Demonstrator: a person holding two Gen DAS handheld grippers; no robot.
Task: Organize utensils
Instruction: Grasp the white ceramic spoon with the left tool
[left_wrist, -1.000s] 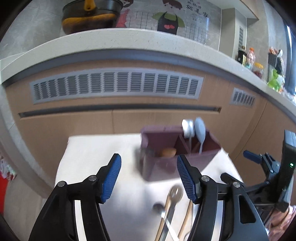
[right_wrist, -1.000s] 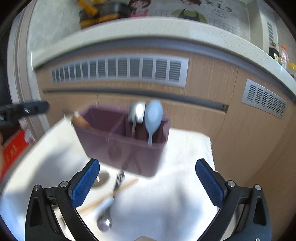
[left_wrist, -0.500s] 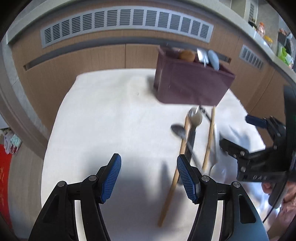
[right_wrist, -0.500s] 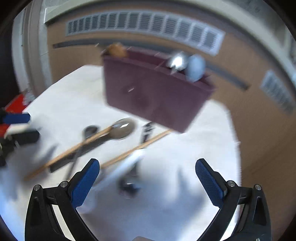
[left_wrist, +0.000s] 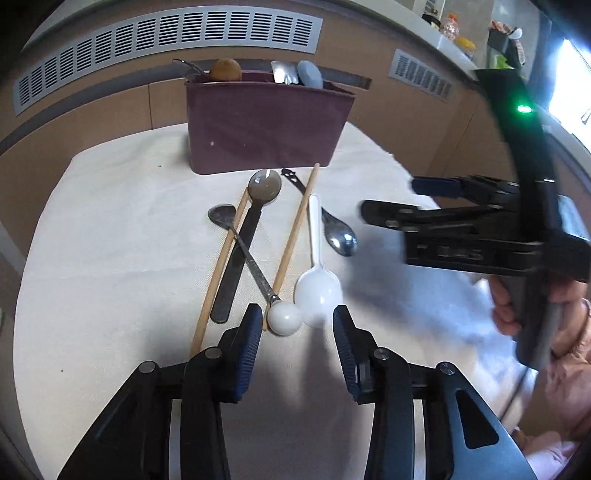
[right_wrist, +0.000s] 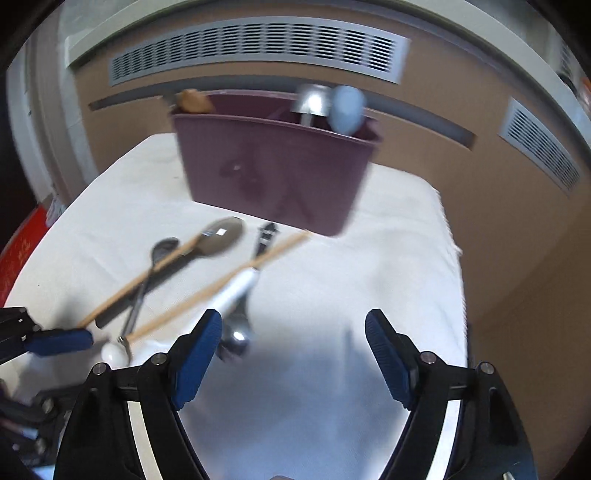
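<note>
A maroon utensil caddy (left_wrist: 266, 129) (right_wrist: 277, 173) stands at the back of a white cloth and holds several utensils. In front of it lie loose utensils: two wooden chopsticks (left_wrist: 293, 236), a white plastic spoon (left_wrist: 317, 284), a steel spoon (left_wrist: 338, 230), a dark ladle (left_wrist: 251, 221) and a thin spoon with a white ball end (left_wrist: 282, 319). My left gripper (left_wrist: 297, 332) is open, just short of the ball end and the white spoon's bowl. My right gripper (right_wrist: 293, 350) is open beside the steel spoon (right_wrist: 236, 332).
The white cloth (left_wrist: 110, 240) covers a small table with edges close on the left and right. Wooden cabinet fronts with vent grilles (right_wrist: 258, 48) stand behind it. A counter with bottles (left_wrist: 454, 33) is at the far right.
Both grippers have dropped from facing the caddy to hover low over the loose utensils. The left gripper has closed in on the white spoon and ball-ended spoon. Both stay open.
</note>
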